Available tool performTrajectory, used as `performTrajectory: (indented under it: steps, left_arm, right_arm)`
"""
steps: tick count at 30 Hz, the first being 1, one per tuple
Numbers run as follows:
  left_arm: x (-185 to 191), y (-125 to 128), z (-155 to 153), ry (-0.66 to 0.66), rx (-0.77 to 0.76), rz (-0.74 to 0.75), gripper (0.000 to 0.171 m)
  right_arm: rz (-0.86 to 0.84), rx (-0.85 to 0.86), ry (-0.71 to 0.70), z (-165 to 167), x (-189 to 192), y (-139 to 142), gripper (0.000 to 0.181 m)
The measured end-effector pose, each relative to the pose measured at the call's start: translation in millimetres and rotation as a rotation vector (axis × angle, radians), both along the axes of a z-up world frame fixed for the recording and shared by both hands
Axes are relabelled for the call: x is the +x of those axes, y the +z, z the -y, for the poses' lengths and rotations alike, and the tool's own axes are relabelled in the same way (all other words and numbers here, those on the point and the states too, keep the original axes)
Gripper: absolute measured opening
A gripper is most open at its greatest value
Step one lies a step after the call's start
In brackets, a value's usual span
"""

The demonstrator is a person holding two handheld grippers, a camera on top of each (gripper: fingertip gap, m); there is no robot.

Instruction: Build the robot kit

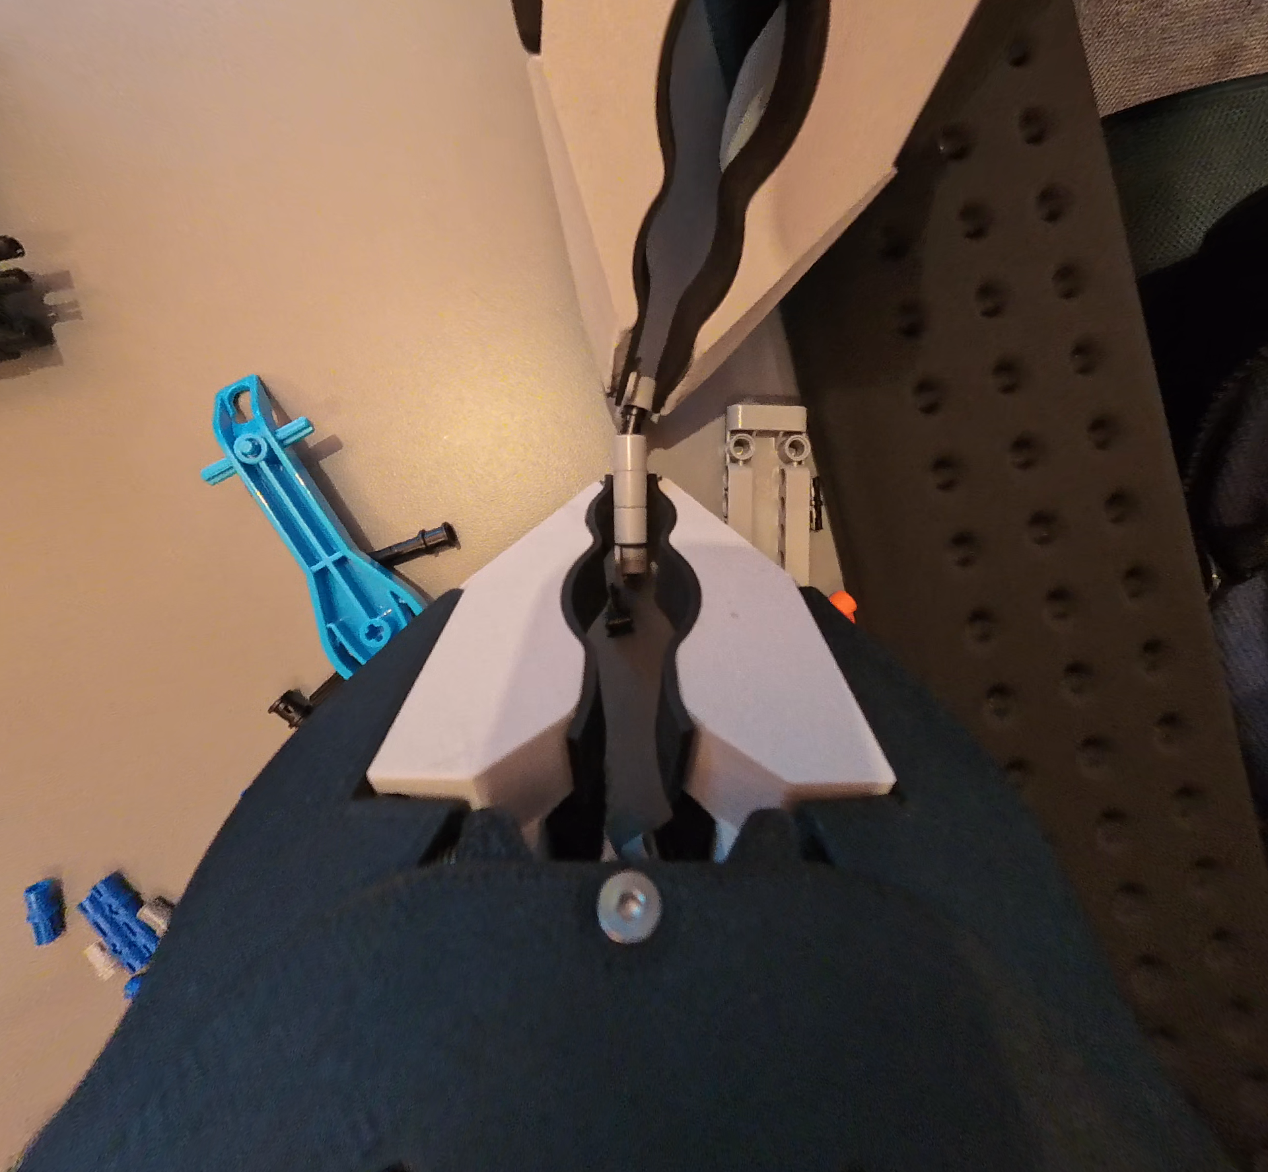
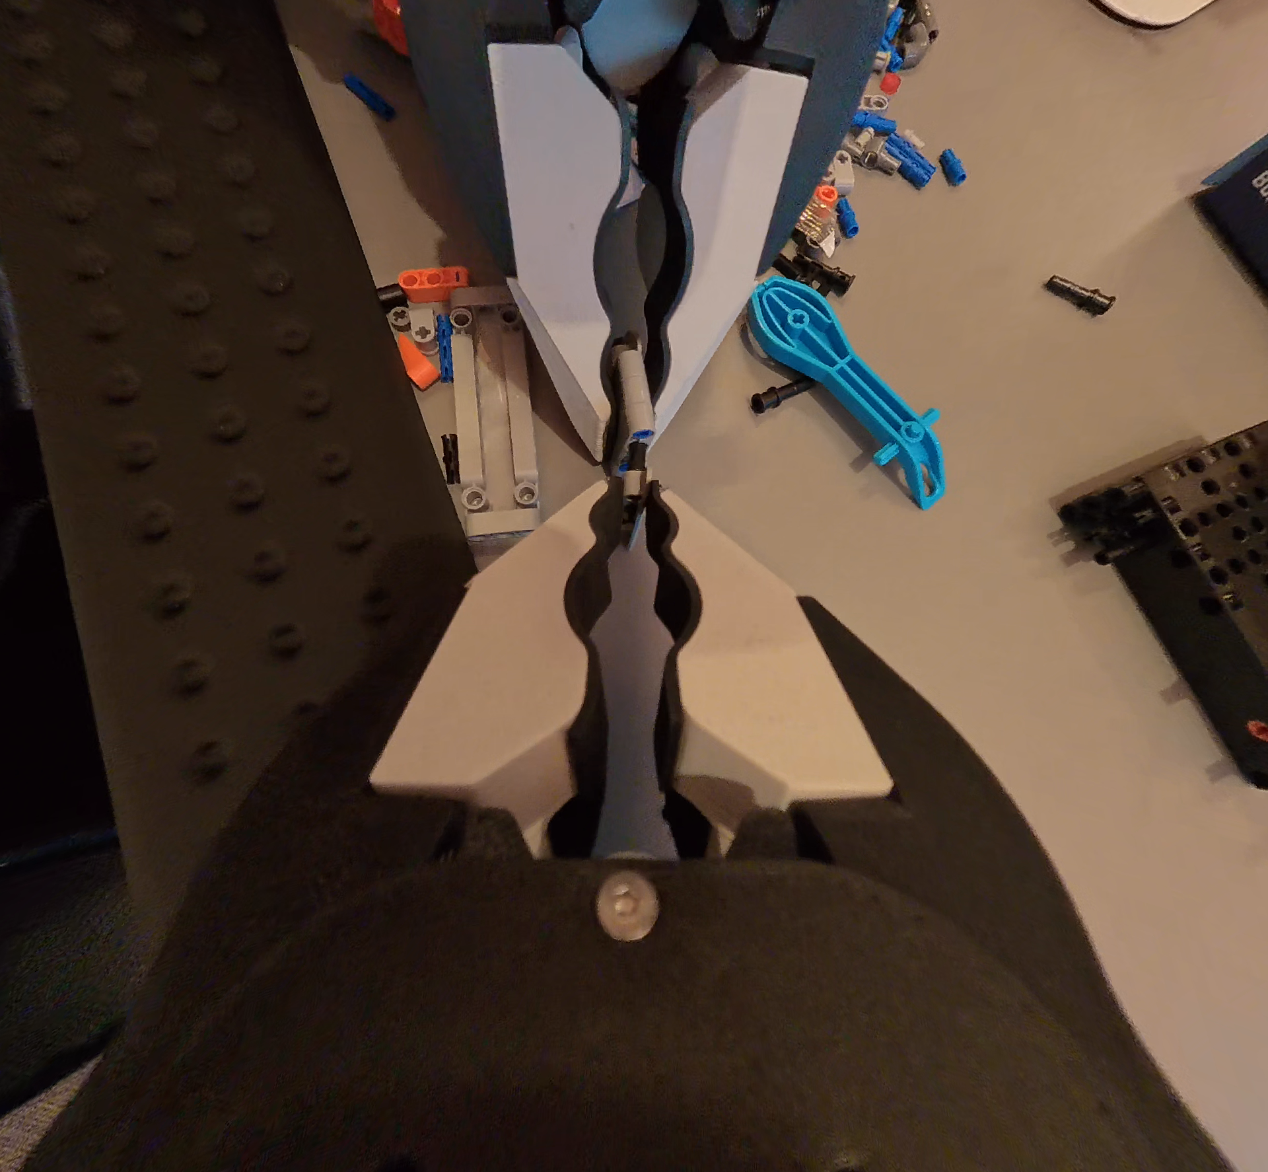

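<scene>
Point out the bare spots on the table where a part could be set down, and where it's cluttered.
Bare: the stretch between the blue tool, the black pin and the black plate; also table beyond the tool's tip. Crowded: the brick pile and the grey frame by the studded mat.

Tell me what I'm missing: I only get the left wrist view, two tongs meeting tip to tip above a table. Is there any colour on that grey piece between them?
Observer: Yes. In the right wrist view, a blue ring shows at the end of the grey piece in the left tongs, facing the small part in the right tongs.
Operator: What's beyond the bright blue tool?
Observer: A loose black pin lies alone on the table, past the blue tool.
Operator: Anything behind the left tongs?
Observer: A red round piece, partly hidden by their dark body.
</scene>
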State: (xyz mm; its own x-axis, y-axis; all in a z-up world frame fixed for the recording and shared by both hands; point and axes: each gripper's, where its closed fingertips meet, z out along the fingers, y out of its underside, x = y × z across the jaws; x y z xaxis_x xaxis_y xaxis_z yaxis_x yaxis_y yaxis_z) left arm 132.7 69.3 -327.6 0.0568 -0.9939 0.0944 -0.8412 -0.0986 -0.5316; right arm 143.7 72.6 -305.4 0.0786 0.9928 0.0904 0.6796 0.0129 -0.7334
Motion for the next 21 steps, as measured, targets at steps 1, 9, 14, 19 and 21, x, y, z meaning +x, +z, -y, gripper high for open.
performTrajectory:
  steps: [1,9,14,19,21]
  left_arm:
    - [-0.1,0.0,0.3,0.001,-0.005,-0.002,0.004]
    - [0.5,-0.6,-0.2,-0.016,0.041,-0.036,0.004]
    - [1.1,-0.7,1.2,-0.029,0.038,-0.035,0.004]
    - [1.0,-0.5,-0.3,-0.028,0.05,-0.038,0.003]
    - [0.7,-0.6,0.1,-0.036,0.059,-0.046,0.003]
  right_arm:
    - [0.01,0.02,0.007,0.3,-0.2,-0.1,0.003]
    - [0.045,0.076,0.073,1.9,-0.5,-0.3,0.003]
    - [0.041,0.044,0.127,4.6,-0.8,-0.4,0.003]
    - [0.033,-0.002,0.137,1.2,-2.1,-0.3,0.004]
    - [0.052,0.017,0.158,2.3,-2.4,-0.3,0.004]
